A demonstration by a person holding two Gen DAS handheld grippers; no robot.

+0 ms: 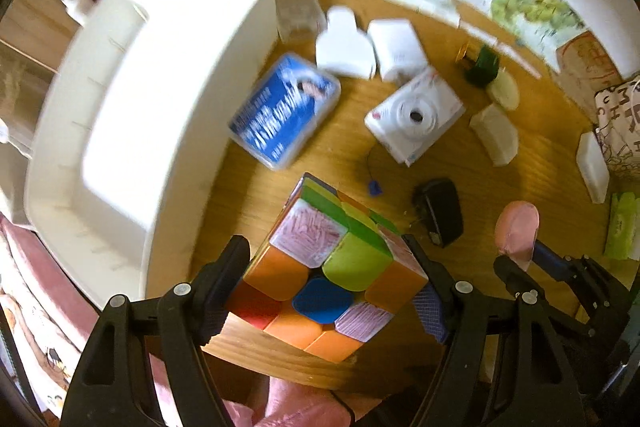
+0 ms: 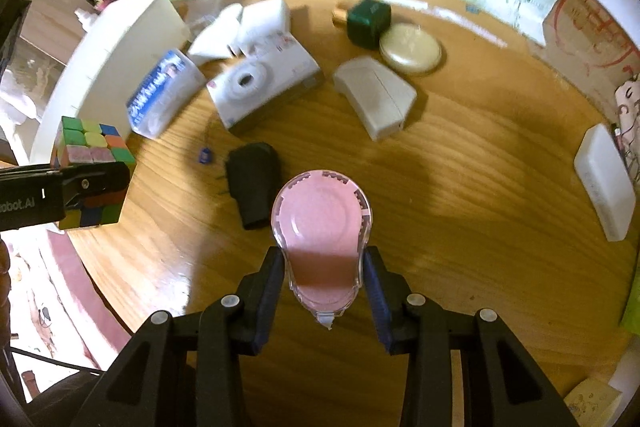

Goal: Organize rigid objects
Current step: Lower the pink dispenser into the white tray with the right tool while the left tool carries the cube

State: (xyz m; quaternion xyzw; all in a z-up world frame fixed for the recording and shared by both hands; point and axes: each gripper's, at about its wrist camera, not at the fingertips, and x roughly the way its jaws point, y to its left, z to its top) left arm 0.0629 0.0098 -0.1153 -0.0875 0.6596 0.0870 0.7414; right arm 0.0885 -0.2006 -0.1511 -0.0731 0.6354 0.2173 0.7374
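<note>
My left gripper (image 1: 326, 281) is shut on a multicoloured puzzle cube (image 1: 332, 267), lifted above the wooden table (image 1: 500, 195). The cube (image 2: 94, 163) and the left gripper's black finger (image 2: 92, 183) also show at the left edge of the right wrist view. My right gripper (image 2: 324, 287) is shut on a pink correction-tape dispenser (image 2: 322, 223), held off the table with its tip toward the camera. That dispenser (image 1: 516, 231) appears at the right in the left wrist view. A large white bin (image 1: 160, 99) stands at the left, beside the cube.
On the table lie a blue-labelled clear box (image 1: 284, 111), a white instant camera (image 1: 416, 115), white boxes (image 1: 372, 47), a black pouch (image 1: 440, 211), a dark green box (image 2: 368, 21), a round cream compact (image 2: 412, 47), a white case (image 2: 376, 95) and a white bar (image 2: 604, 179).
</note>
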